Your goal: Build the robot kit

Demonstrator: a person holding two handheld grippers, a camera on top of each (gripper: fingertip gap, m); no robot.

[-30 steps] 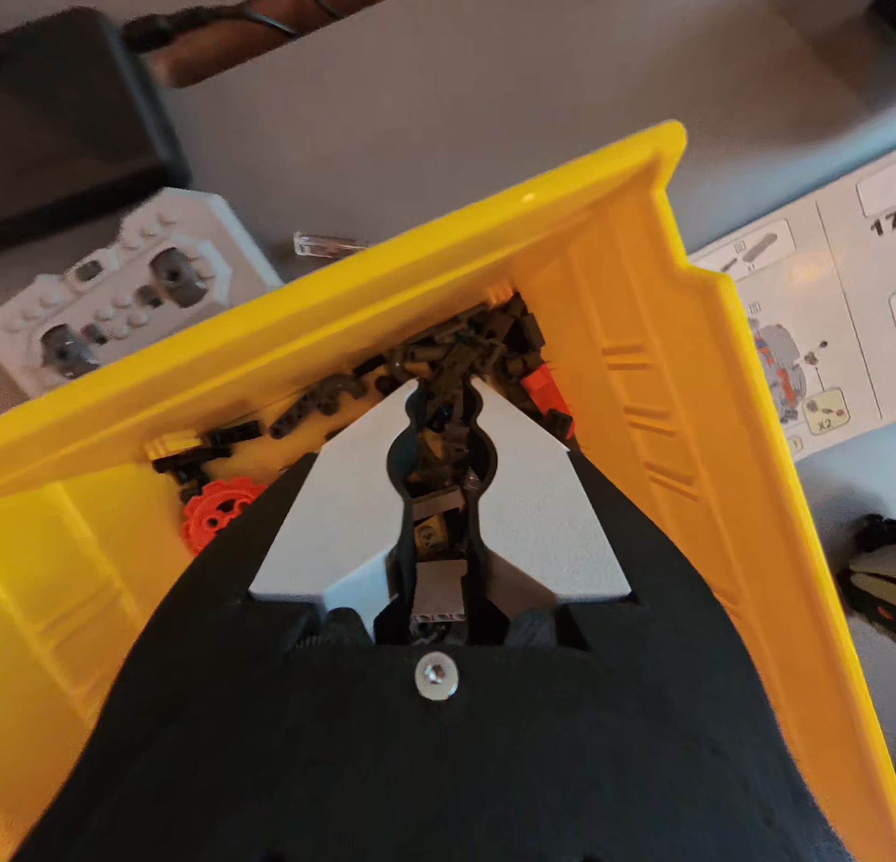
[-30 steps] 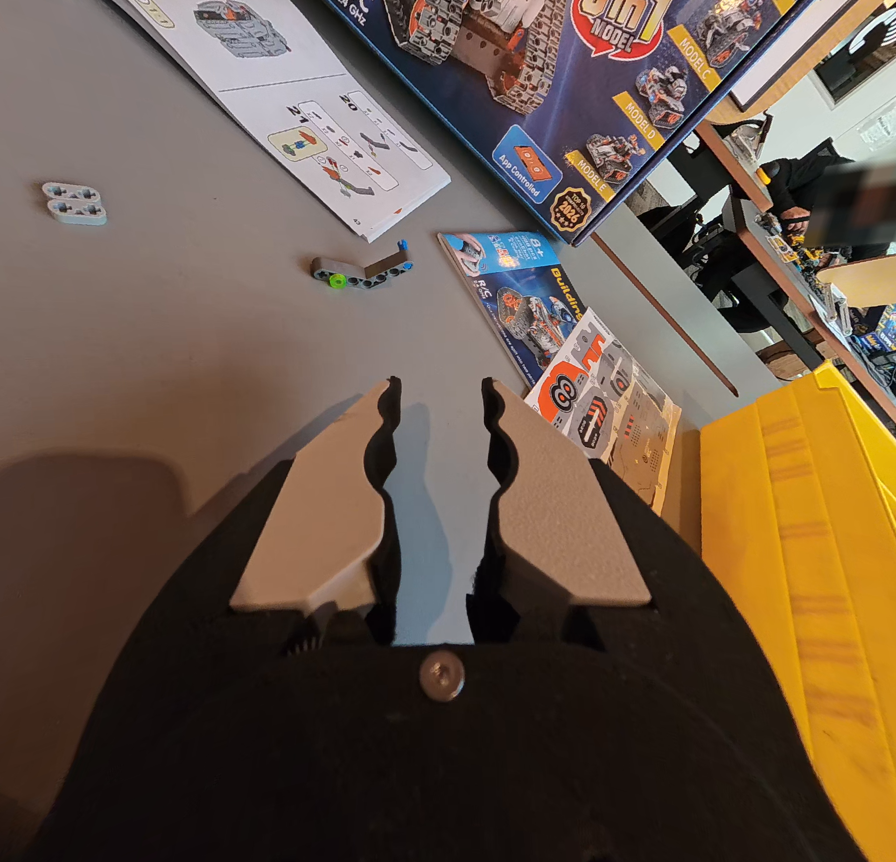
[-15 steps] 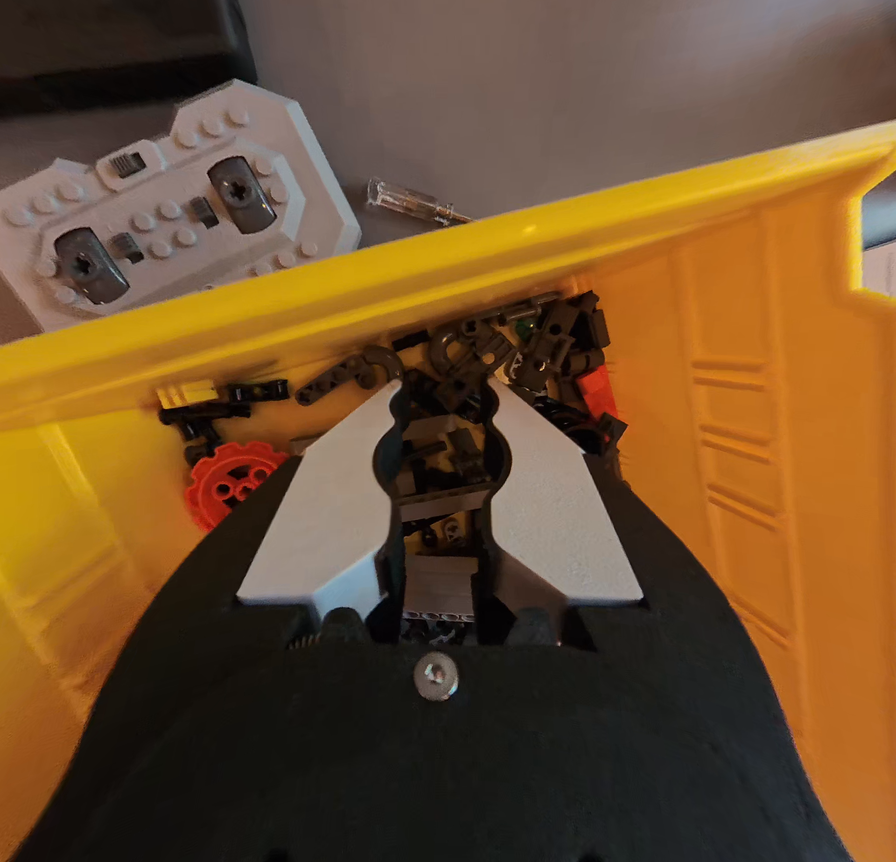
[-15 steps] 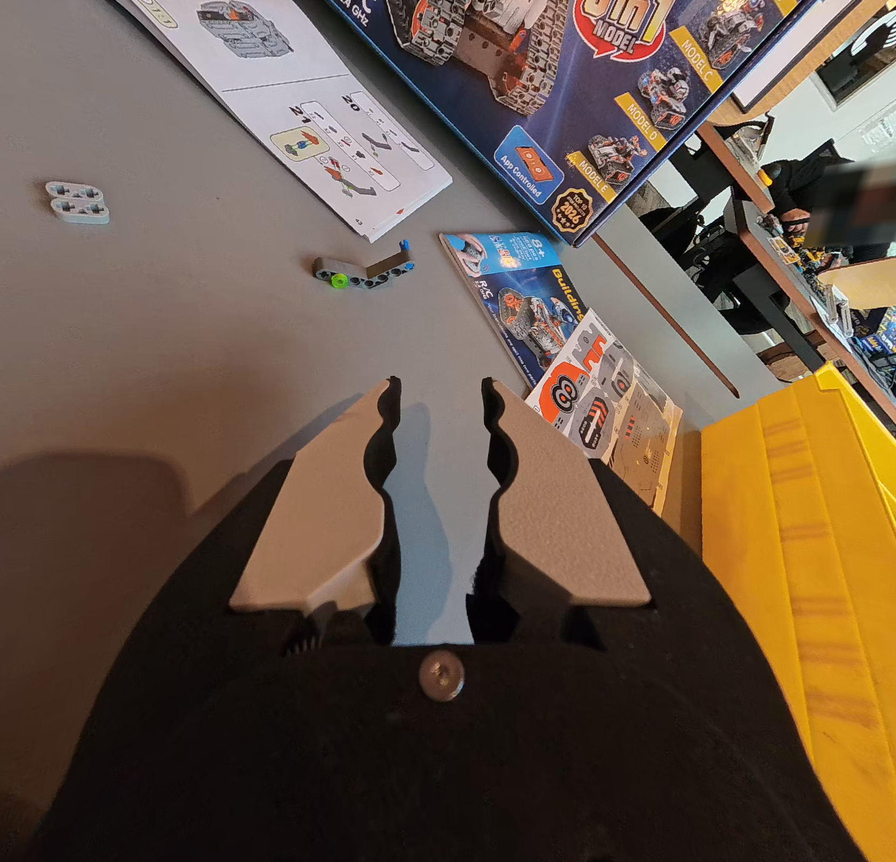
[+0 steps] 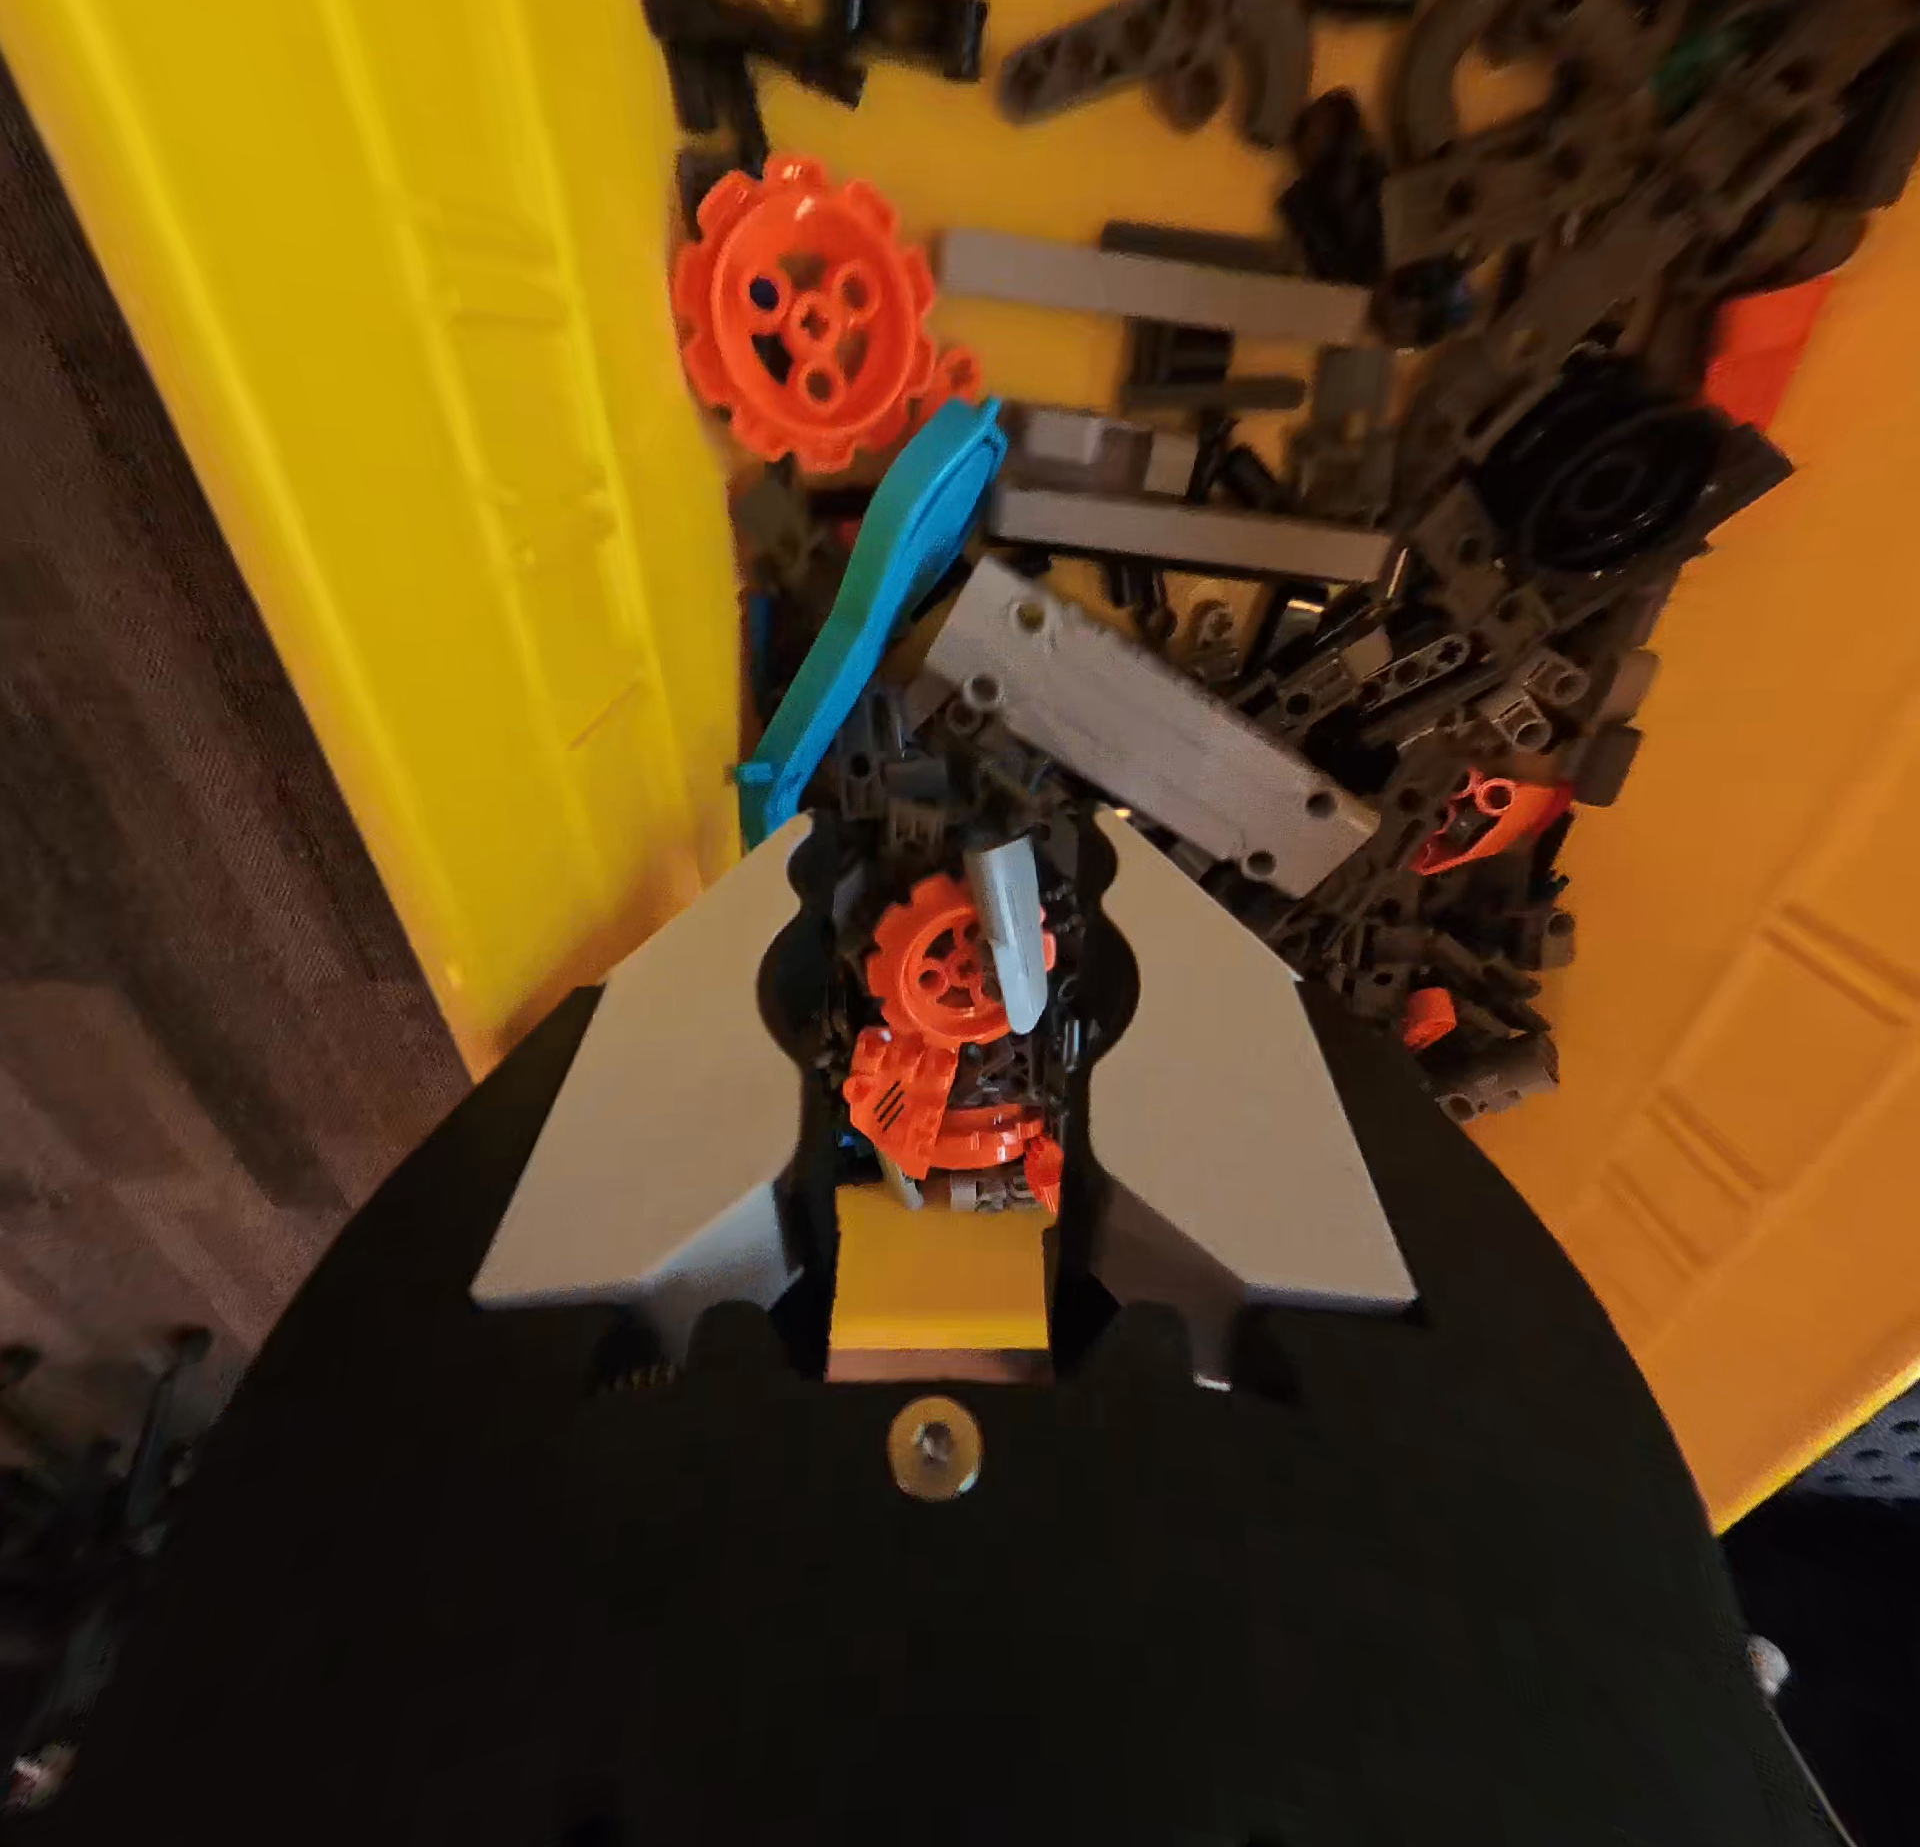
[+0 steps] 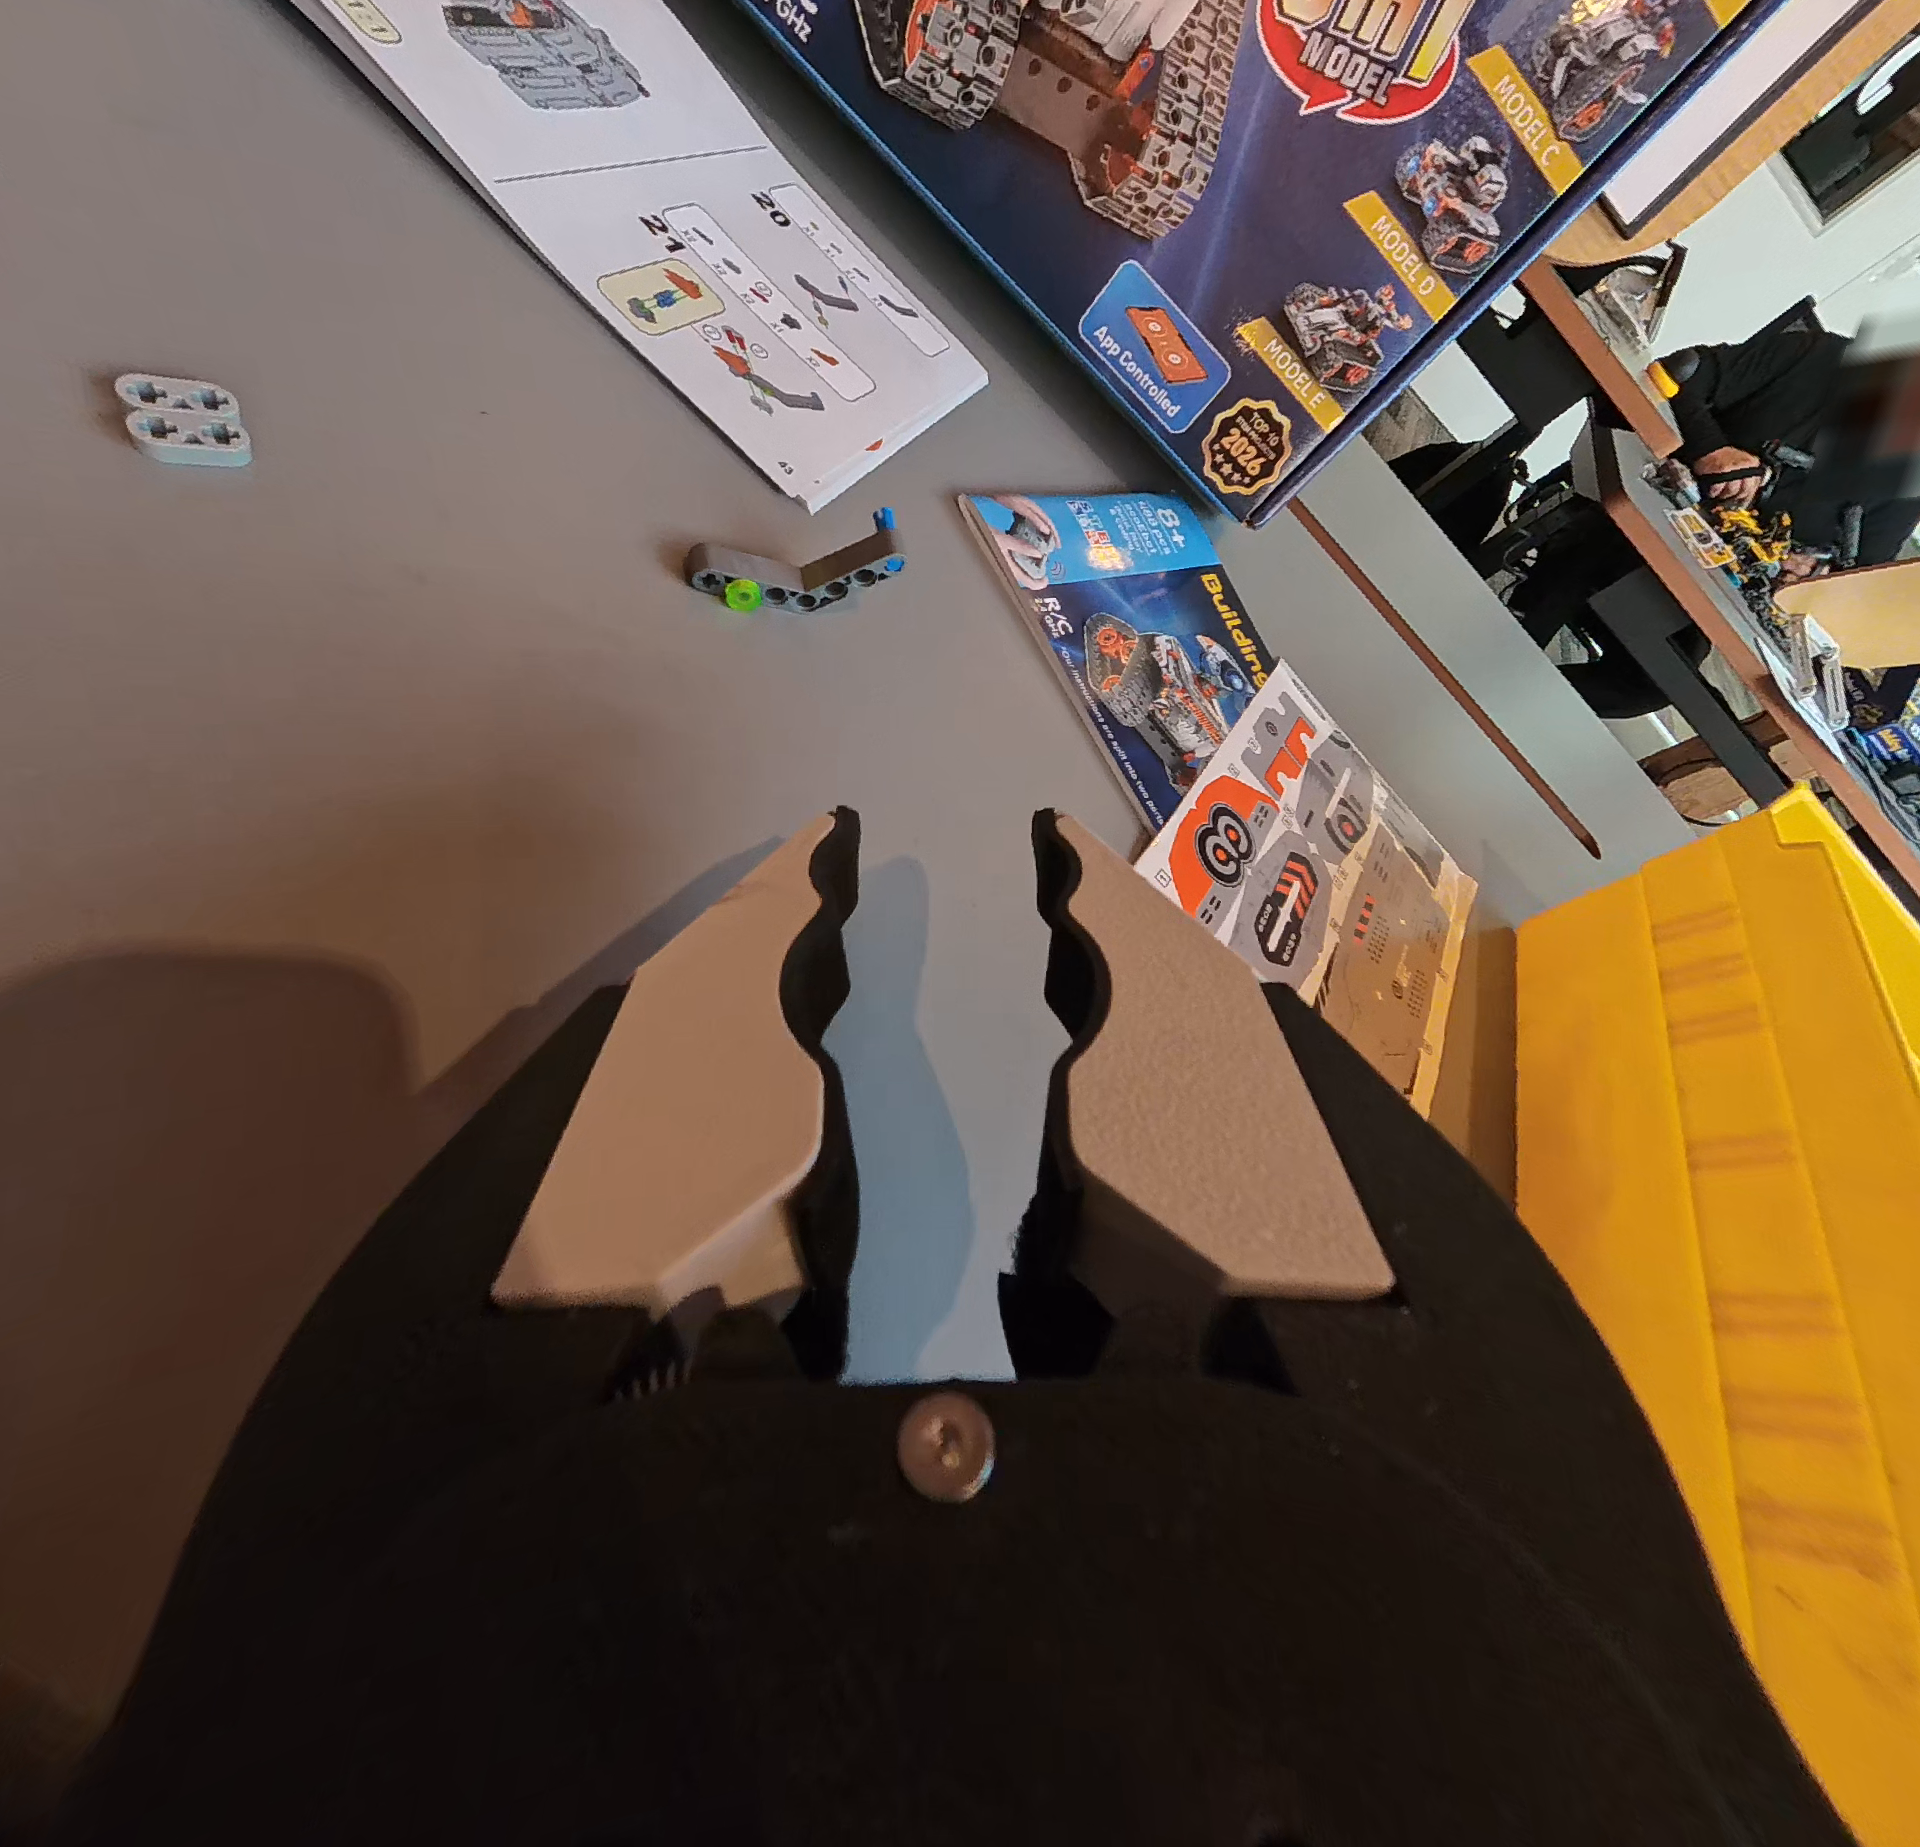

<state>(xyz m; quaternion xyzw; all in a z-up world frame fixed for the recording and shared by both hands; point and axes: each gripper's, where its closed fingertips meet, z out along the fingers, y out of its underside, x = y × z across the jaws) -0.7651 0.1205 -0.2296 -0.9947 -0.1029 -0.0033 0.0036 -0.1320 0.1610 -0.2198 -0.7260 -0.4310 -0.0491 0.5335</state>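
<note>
We see the left gripper (image 5: 951, 841) pointing down into a yellow plastic bin (image 5: 436, 426), jaws spread and holding nothing, over a heap of dark grey building-toy parts (image 5: 1455, 654), with a small orange gear wheel (image 5: 951, 966) and a pale grey pin (image 5: 1006, 930) showing in the gap; a bigger orange toothed wheel (image 5: 805, 311) and a blue curved plastic piece (image 5: 883, 592) lie farther in. The right gripper (image 6: 945, 826) hangs over the grey tabletop (image 6: 364, 706), jaws apart and empty, beside a printed sticker sheet (image 6: 1320, 883), a bent grey beam with a green bush (image 6: 795, 576) well ahead.
</note>
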